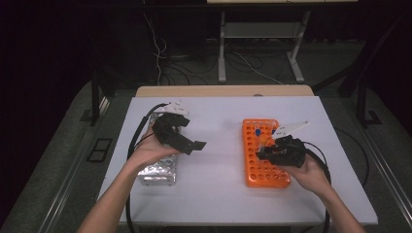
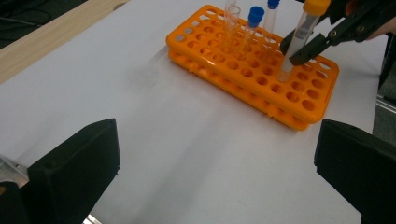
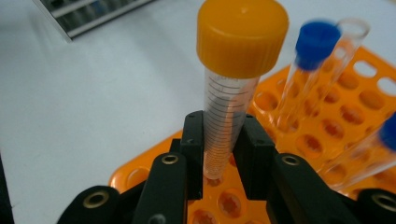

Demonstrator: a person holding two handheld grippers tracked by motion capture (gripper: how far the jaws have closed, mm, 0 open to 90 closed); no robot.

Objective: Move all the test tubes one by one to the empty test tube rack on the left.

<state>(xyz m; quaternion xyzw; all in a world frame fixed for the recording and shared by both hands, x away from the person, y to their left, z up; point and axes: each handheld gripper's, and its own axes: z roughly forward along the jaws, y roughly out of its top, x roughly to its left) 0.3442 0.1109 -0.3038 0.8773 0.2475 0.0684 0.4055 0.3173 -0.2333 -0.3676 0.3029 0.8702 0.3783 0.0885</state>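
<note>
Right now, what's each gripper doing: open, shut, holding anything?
Left gripper: open, holding nothing.
Right gripper: shut on the orange-capped tube, its tip at the orange rack.

White tabletop [image 1: 218, 145] with two items resting on it.
An orange tube rack [image 1: 262, 167] lies toward the right edge, long side running front to back; a foil-wrapped block [image 1: 158, 170] lies near the left edge, toward the front.

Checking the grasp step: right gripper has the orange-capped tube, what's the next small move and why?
Probably lift straight up. The right gripper is shut on the orange-capped tube, whose tip still sits in a hole of the orange rack; blue-capped tubes stand close by, so a sideways pull risks knocking them.
</note>
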